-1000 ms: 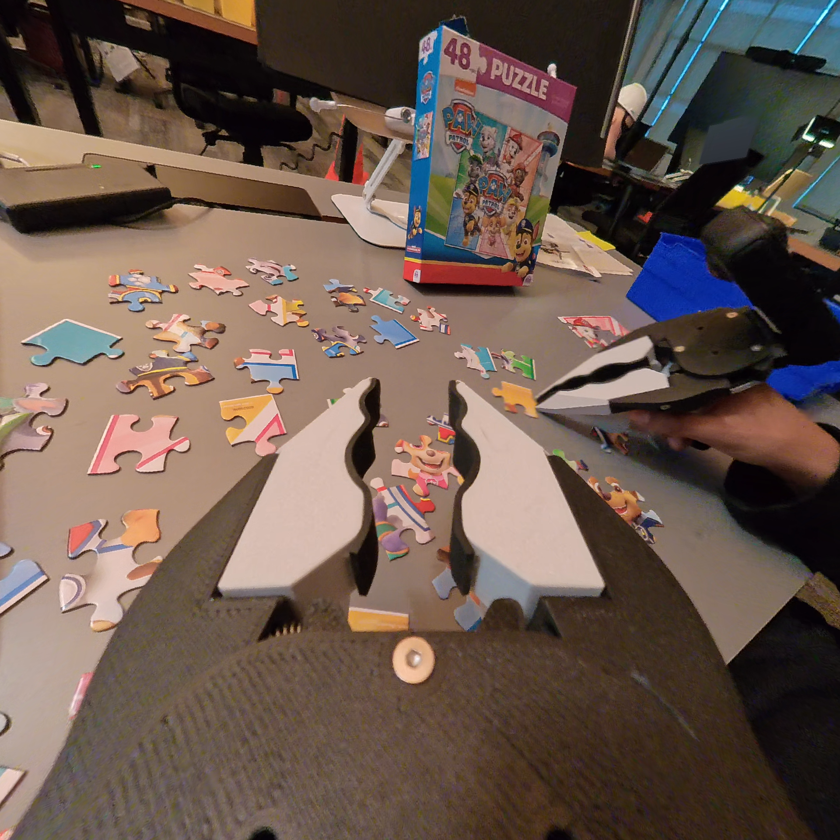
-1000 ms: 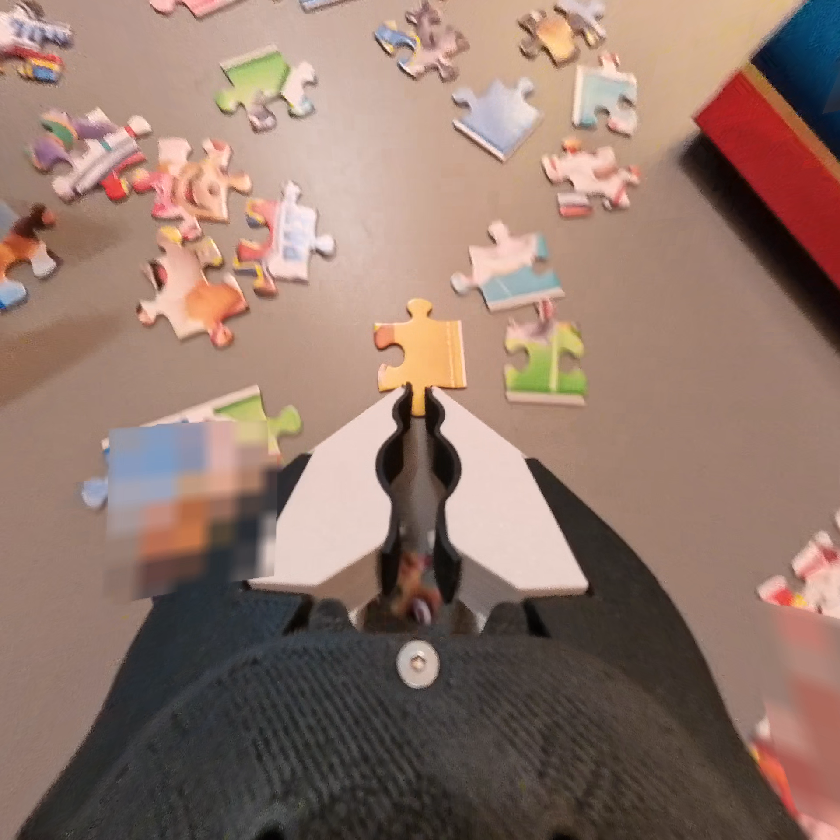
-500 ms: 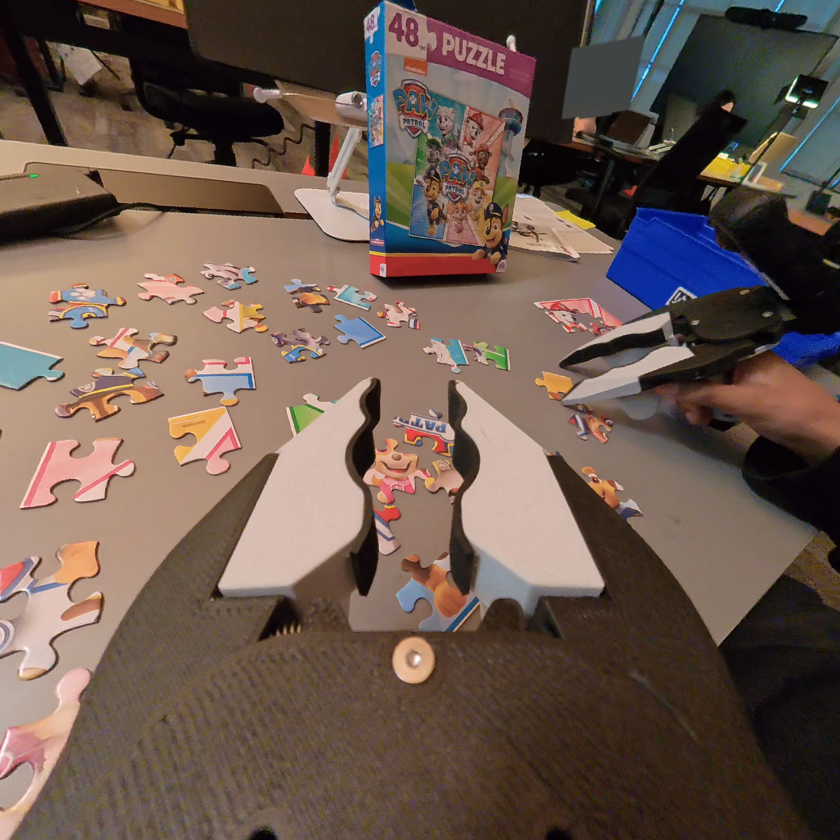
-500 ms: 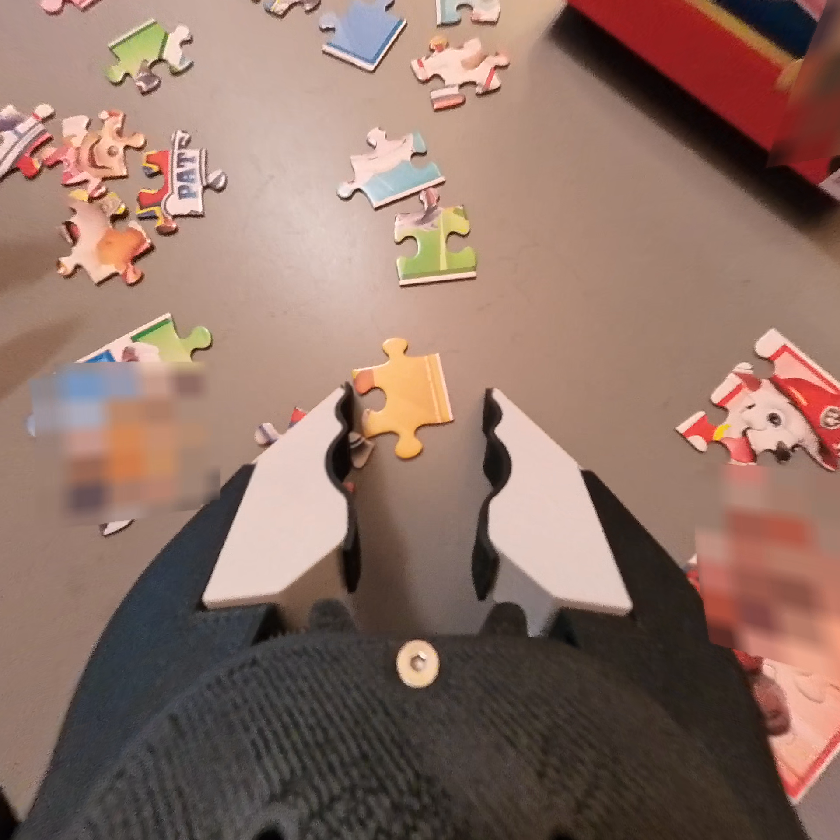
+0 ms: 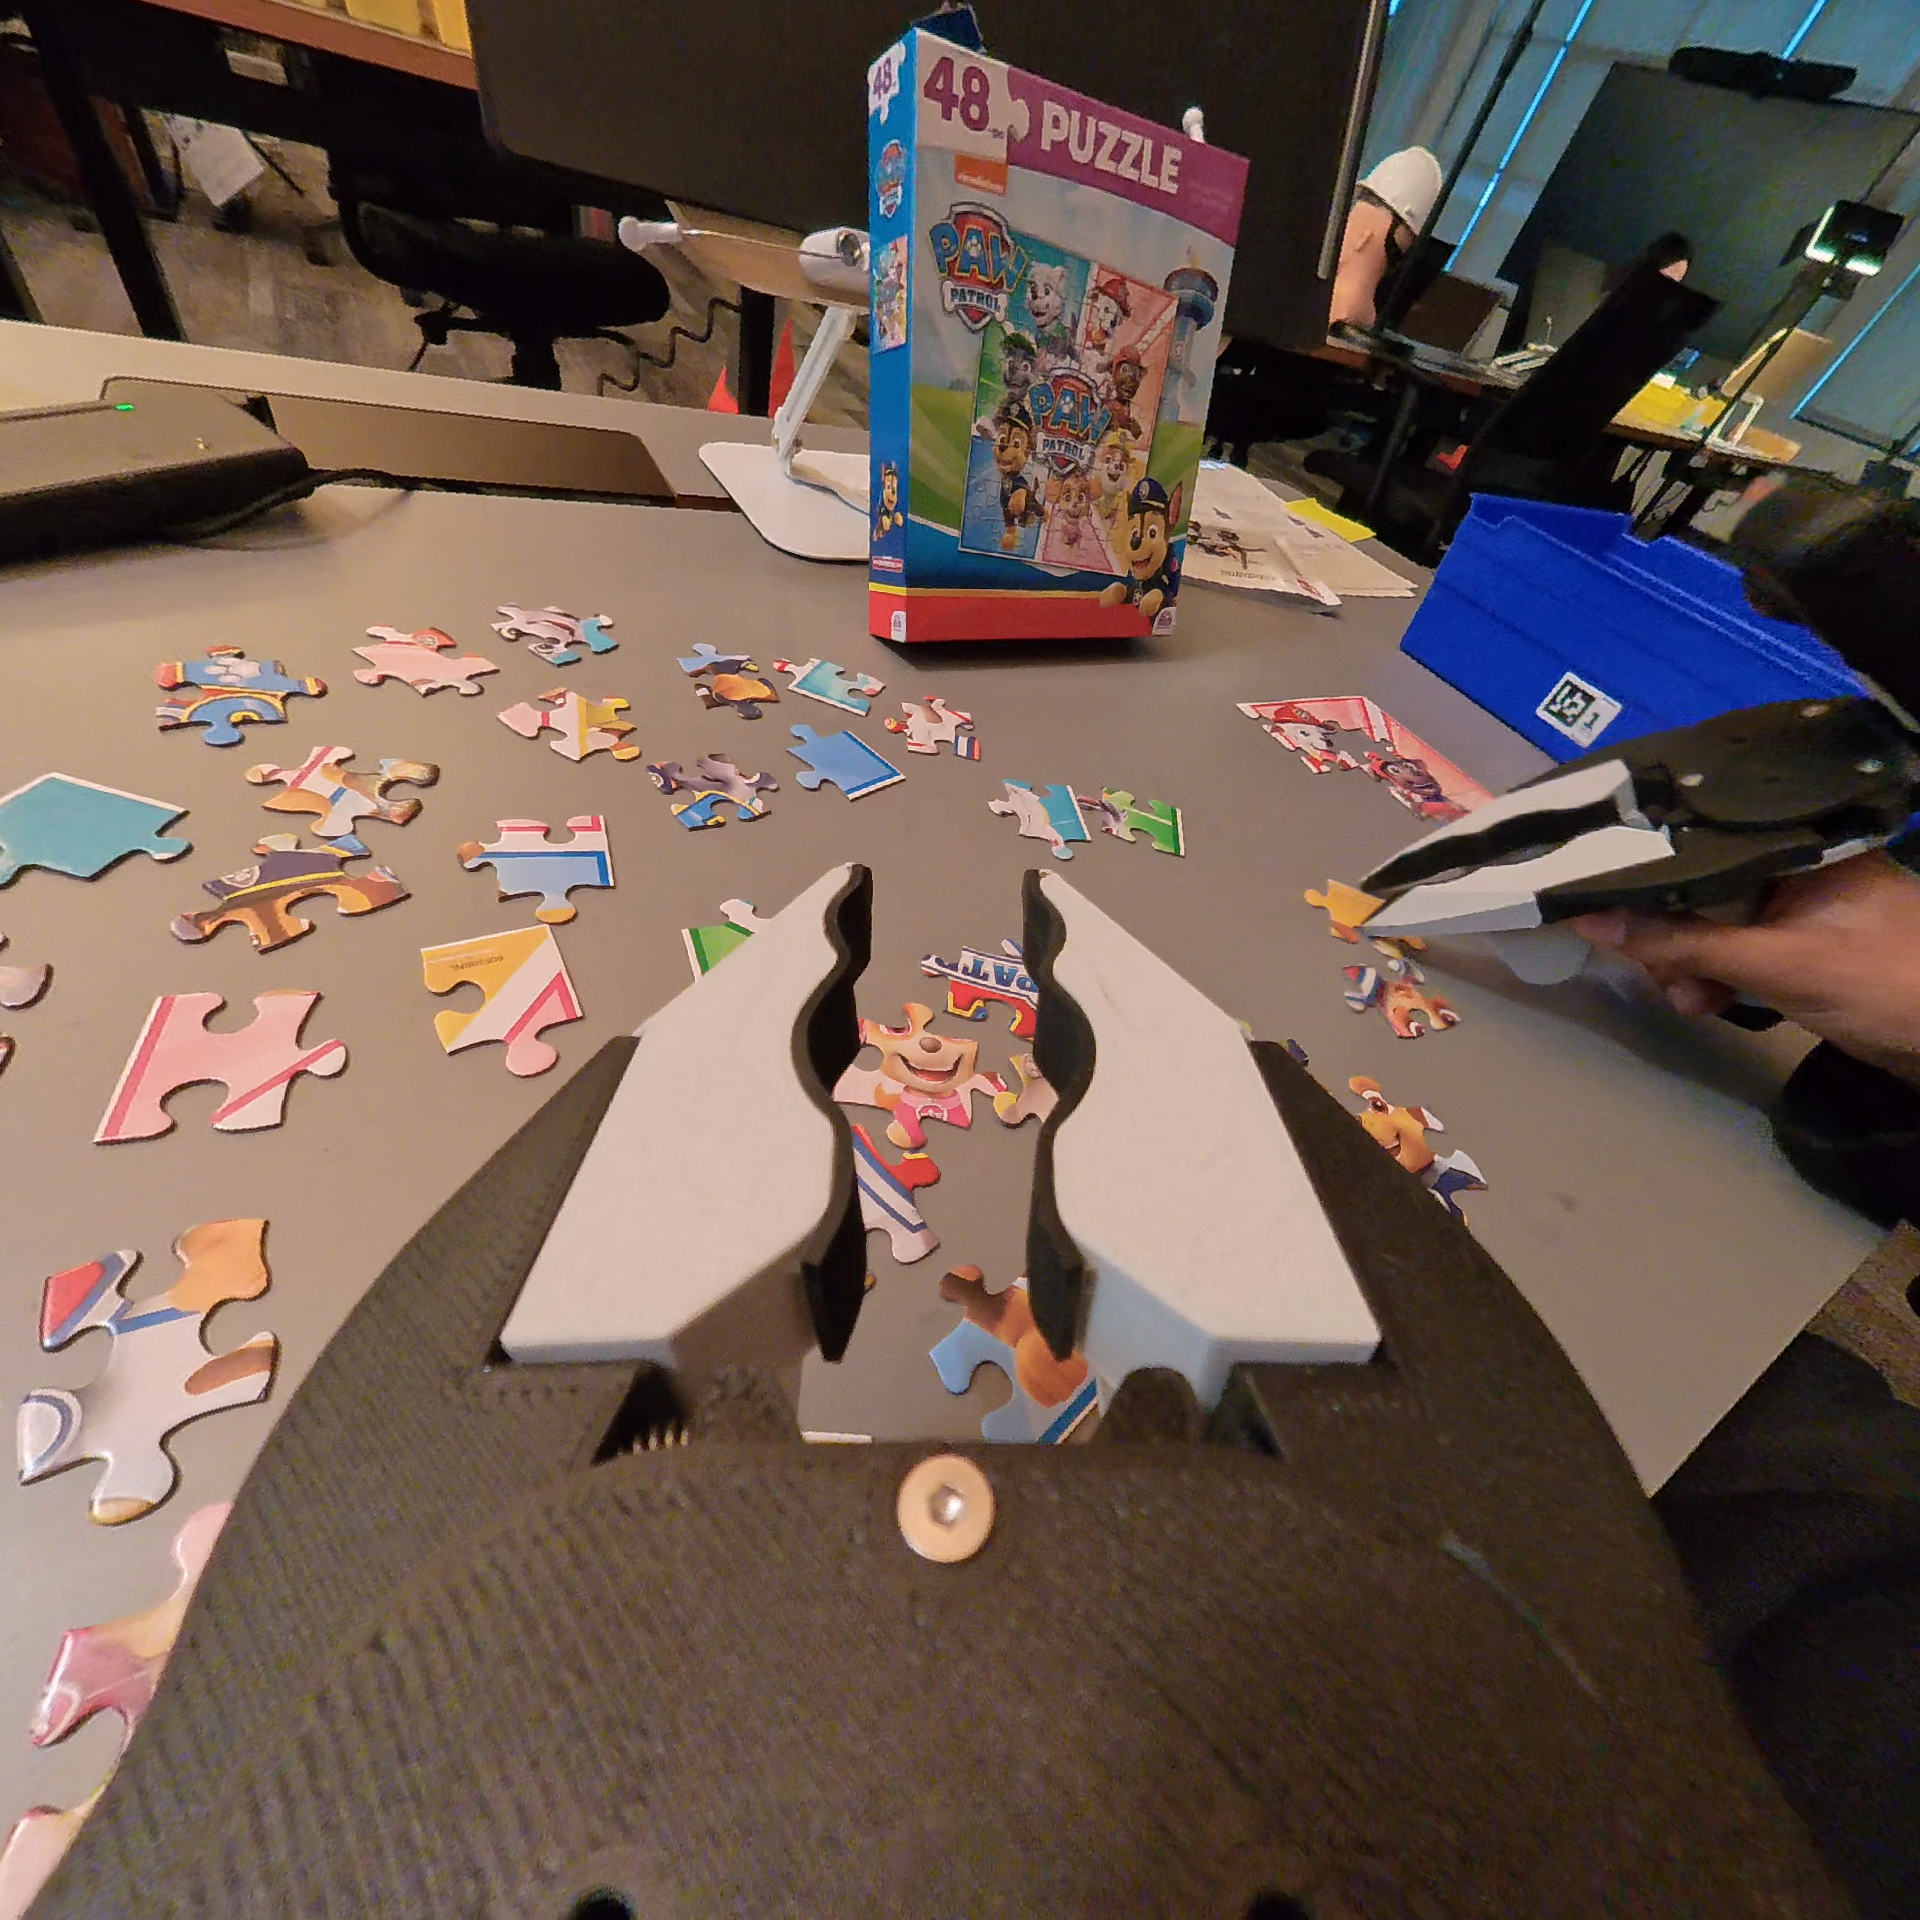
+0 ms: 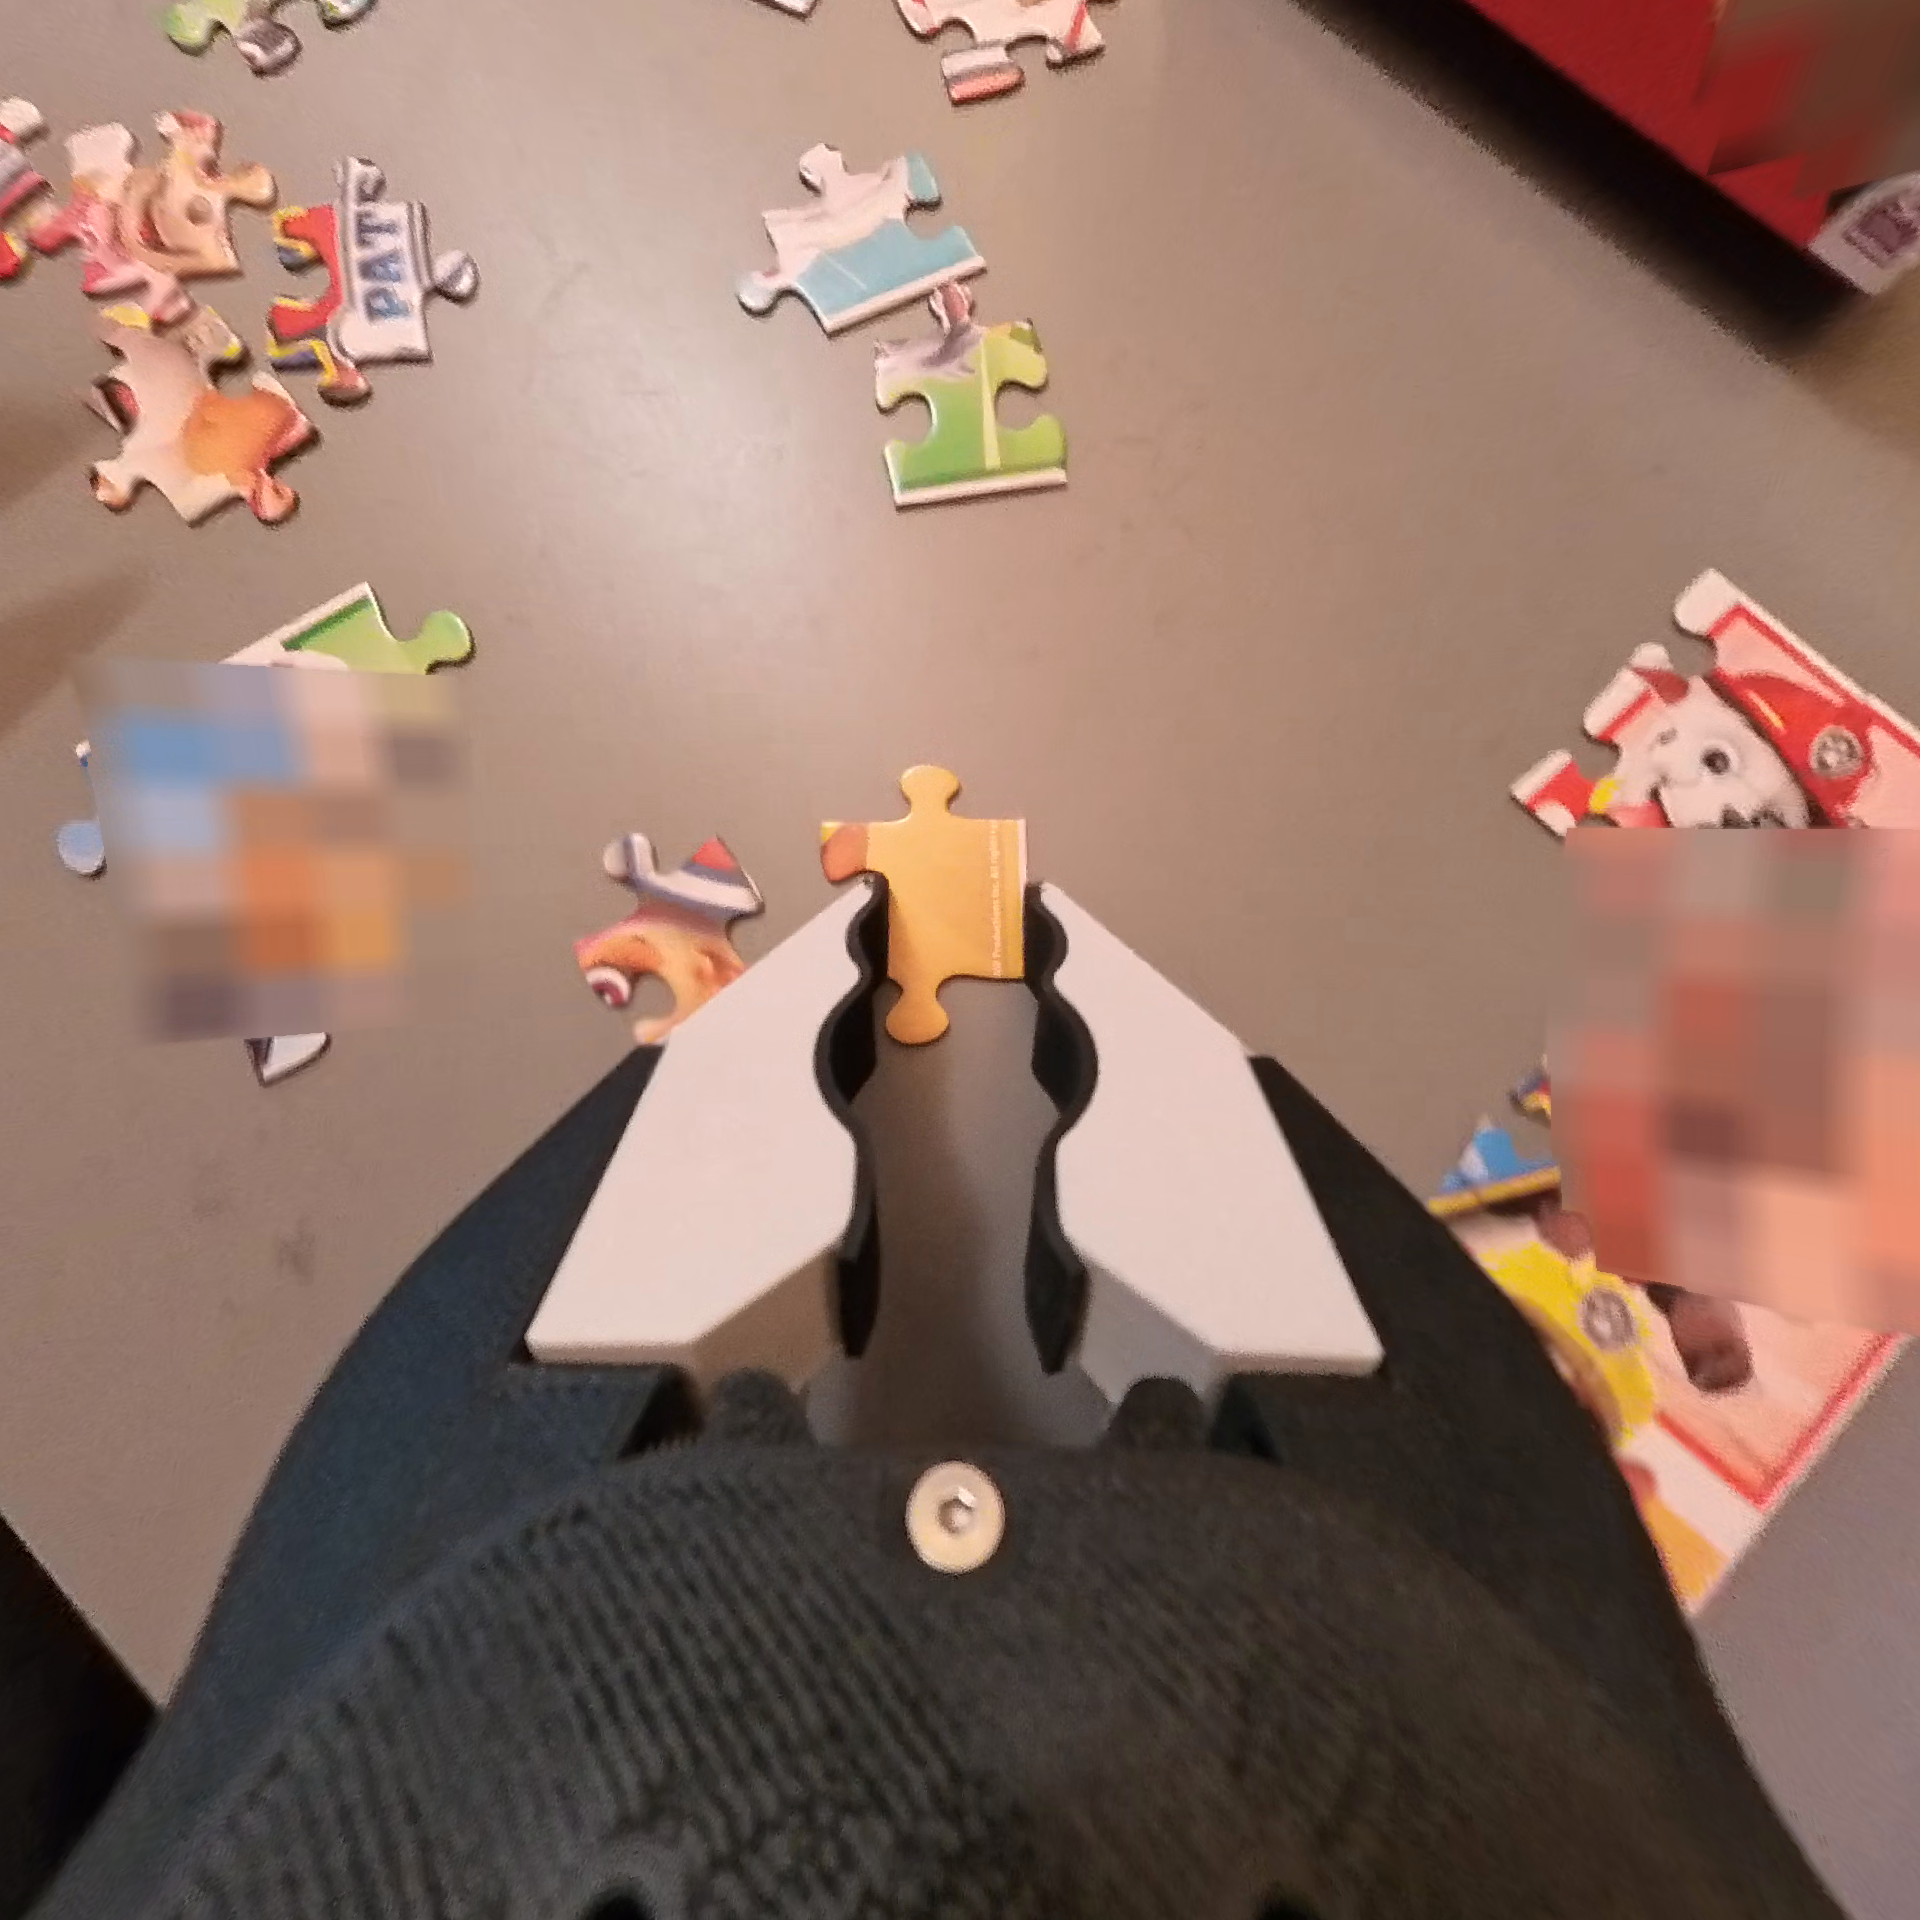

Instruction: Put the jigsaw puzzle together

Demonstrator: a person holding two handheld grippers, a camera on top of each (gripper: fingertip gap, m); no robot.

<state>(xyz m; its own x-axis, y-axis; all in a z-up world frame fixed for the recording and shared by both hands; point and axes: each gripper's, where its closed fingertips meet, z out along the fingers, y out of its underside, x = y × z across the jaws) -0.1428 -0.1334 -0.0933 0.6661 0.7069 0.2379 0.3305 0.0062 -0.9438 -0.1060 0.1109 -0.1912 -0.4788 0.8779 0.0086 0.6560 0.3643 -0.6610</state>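
Observation:
My right gripper [image 6: 953,891] is shut on a yellow puzzle piece [image 6: 940,862], its pads pressing the piece's two side edges low over the grey table [image 6: 1299,520]. The left wrist view shows this gripper [image 5: 1377,906] at the right, its tips on the yellow piece [image 5: 1338,906], held by a hand [image 5: 1787,966]. My left gripper [image 5: 945,878] is open and holds nothing. It hovers above loose pieces, among them a pink pup-face piece [image 5: 914,1070] and a red, white and blue piece [image 5: 982,982].
Many loose puzzle pieces lie across the table. The puzzle box [image 5: 1049,353] stands upright at the back. A blue bin [image 5: 1590,613] sits at the far right. A joined red-bordered section [image 6: 1714,748] lies to the right of my right gripper. The grippers' ends are close to 25 centimetres from one another.
My right gripper held the yellow piece by its edge, opened and left it on the table, then closed again across its width. My left gripper stayed open and barely moved.

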